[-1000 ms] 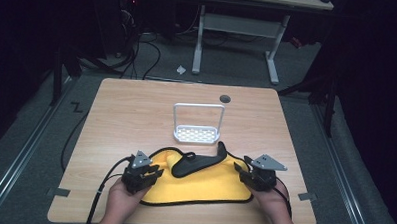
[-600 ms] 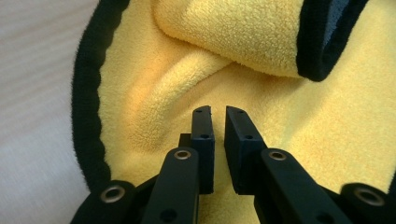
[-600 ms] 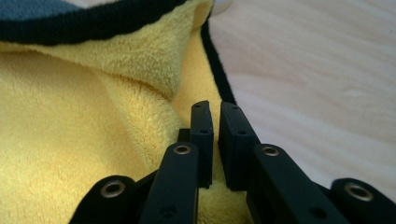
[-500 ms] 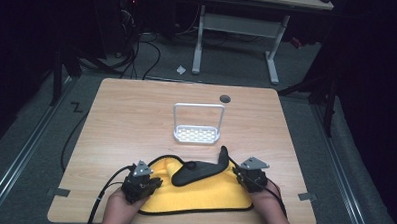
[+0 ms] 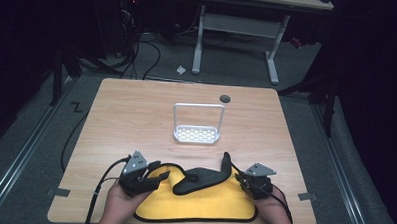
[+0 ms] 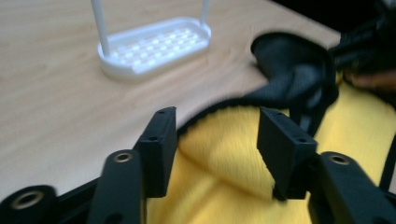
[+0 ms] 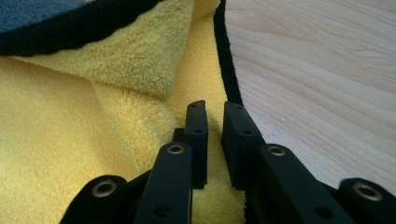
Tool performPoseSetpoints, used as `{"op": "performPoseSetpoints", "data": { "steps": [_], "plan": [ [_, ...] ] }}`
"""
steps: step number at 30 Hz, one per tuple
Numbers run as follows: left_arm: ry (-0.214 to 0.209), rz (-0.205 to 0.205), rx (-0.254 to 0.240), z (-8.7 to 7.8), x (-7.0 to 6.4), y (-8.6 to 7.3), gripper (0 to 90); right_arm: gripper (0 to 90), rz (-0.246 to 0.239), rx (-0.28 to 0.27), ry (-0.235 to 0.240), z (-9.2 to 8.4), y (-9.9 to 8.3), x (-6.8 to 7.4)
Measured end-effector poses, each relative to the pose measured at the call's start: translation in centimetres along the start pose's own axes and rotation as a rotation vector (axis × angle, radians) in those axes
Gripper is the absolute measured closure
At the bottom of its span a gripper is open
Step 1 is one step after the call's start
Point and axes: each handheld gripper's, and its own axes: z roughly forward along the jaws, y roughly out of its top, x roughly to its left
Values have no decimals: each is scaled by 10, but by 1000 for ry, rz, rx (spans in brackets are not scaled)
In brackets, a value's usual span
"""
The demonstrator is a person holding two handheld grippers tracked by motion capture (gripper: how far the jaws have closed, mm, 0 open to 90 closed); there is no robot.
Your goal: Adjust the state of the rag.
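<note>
A yellow cloth [image 5: 198, 204] with a black hem lies at the table's front edge, its grey back [image 5: 201, 177] folded over on top. My left gripper [image 5: 161, 176] hovers at the cloth's left corner. Its jaws have just been opening and stand wide [image 6: 217, 126] over the yellow pile [image 6: 224, 158], gripping nothing. My right gripper [image 5: 239, 177] is at the cloth's right edge. Its jaws [image 7: 215, 109] closed within the last second and then eased a hair. They stand nearly together, pinching the hem of the cloth [image 7: 70, 140].
A white plastic rack [image 5: 196, 135] with a tall hoop handle stands mid-table beyond the cloth, also ahead in the left gripper view [image 6: 154, 44]. A round cable hole [image 5: 225, 98] sits near the wooden table's [image 5: 136, 120] far edge. Cables trail off the front left.
The left jaws have sprung apart and that gripper has lifted a little off the cloth's left corner. The right jaws have closed down on the cloth's right edge.
</note>
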Motion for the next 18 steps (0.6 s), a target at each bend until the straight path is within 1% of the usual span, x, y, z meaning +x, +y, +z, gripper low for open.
{"op": "performPoseSetpoints", "data": {
  "steps": [1,3,4,6,8,9,10,11,12,13,14,15,16,18],
  "plan": [
    [-8,-3,0,4,2,5,444,809,1,0,1,0,0,0],
    [-25,-17,34,16,6,12,393,809,-2,1,1,0,0,0],
    [-31,-16,45,22,7,14,364,808,-3,2,-1,0,0,0],
    [-25,8,89,34,9,18,359,808,0,0,2,0,0,0],
    [-49,22,130,43,11,17,378,808,2,0,4,0,0,0],
    [-91,20,199,50,13,13,415,808,2,-1,5,0,0,-1],
    [-91,20,199,50,13,13,450,808,2,-1,5,0,0,-1],
    [-94,23,227,52,12,11,450,808,2,-2,6,0,0,-1],
    [-90,30,247,54,11,8,504,807,2,-2,6,0,0,-1],
    [-94,34,253,54,10,6,662,808,1,-2,6,0,0,-1],
    [-90,41,255,53,10,5,744,808,2,-1,7,0,0,-1],
    [-79,55,255,52,9,4,744,808,2,-1,7,0,0,-1],
    [-66,55,243,50,10,4,828,808,3,1,6,0,0,-1],
    [-52,18,195,44,17,4,855,808,1,1,2,0,0,0]
  ]
}}
